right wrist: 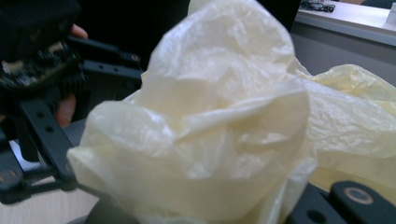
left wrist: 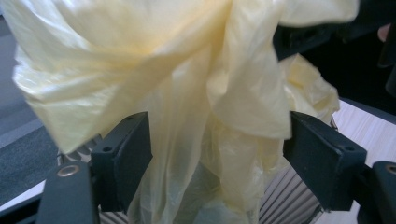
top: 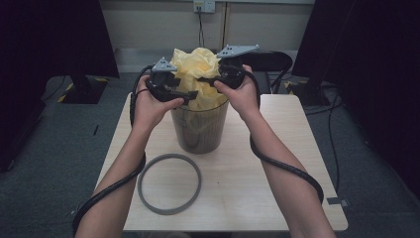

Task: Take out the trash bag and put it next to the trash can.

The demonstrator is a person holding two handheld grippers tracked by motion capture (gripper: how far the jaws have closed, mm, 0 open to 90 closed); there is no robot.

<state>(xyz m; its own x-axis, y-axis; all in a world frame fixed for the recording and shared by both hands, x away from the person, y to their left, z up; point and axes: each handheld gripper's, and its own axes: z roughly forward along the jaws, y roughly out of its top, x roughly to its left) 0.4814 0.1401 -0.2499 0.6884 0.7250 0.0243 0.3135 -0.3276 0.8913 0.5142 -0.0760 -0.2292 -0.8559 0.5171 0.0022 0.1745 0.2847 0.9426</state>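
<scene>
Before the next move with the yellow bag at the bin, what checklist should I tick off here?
1. Left gripper open, bag loose between its jaws: ok.
2. Right gripper shut on the yellow bag: ok; plastic bunches over its jaws in the right gripper view.
3. Bin upright on the table: ok.
4. Bag spread over the bin's rim: not ok, it is bunched above the opening.
5. Grey ring flat on the table, apart from the bin: ok.
6. Bag free of tears: cannot tell.

Grey ring (top: 169, 184) flat on wooden table (top: 277, 163); wall socket (top: 203, 5) behind.
</scene>
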